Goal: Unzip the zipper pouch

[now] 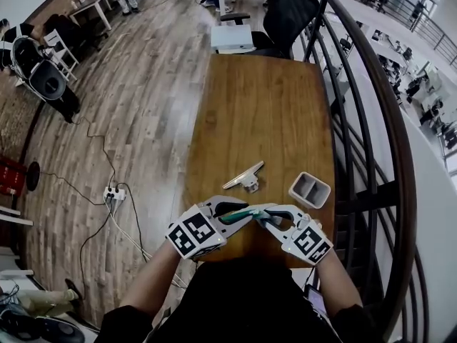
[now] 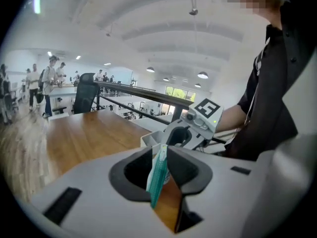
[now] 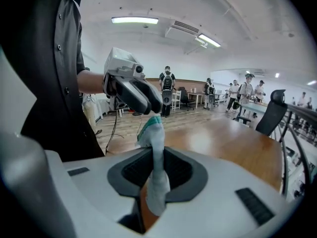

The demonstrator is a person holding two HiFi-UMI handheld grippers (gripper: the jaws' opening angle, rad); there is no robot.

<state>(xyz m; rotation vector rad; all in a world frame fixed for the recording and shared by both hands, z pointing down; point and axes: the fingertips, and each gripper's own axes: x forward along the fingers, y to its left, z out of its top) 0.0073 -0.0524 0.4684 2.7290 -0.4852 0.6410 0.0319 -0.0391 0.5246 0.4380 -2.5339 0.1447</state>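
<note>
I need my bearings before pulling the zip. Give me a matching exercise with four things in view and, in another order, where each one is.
Things:
1. zipper pouch
2. grey tray
3. black chair
4. power strip

Places:
a. on the floor
b. beyond the table's far end
c. clamped in the jaws of the left gripper and right gripper
d. on the table, right side

Pairs: 1-c; 2-d; 3-b; 4-a
</note>
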